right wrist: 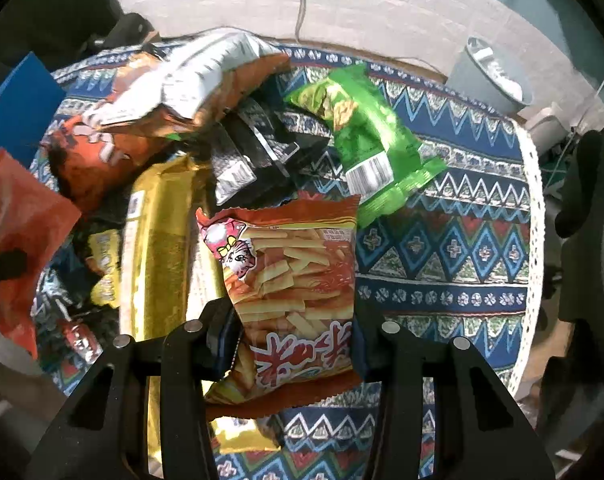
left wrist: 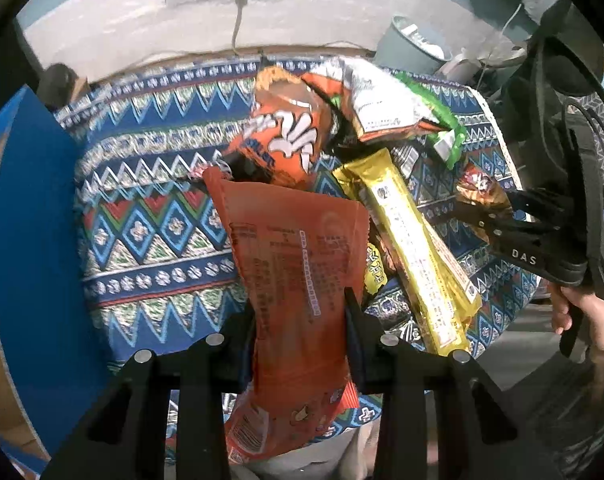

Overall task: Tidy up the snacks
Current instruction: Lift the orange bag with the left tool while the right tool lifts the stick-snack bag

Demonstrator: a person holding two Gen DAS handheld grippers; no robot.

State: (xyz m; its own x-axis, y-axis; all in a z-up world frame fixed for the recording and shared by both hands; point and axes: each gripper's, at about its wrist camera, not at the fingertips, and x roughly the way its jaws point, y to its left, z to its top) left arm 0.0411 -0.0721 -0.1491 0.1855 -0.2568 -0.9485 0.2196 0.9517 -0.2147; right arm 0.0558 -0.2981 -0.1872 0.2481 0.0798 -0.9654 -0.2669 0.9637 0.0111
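My left gripper (left wrist: 302, 320) is shut on a plain orange snack bag (left wrist: 293, 248), held above the patterned tablecloth (left wrist: 149, 216). In the right wrist view my right gripper (right wrist: 295, 332) is shut on a red-and-yellow bag of fries-style sticks (right wrist: 293, 280), also lifted off the cloth. The right gripper (left wrist: 502, 220) shows at the right edge of the left wrist view, clamping that bag, with a hand (left wrist: 582, 312) beneath it. The orange bag (right wrist: 17, 232) appears at the left edge of the right wrist view. Both pairs of pads press the bags' sides.
A pile stays on the cloth: a long gold packet (left wrist: 414, 248), a large orange chip bag (left wrist: 289, 132), a green bag (right wrist: 366, 136), dark foil packets (right wrist: 253, 148). A blue box (left wrist: 29, 216) stands left. A grey bin (right wrist: 490, 76) sits at the back right.
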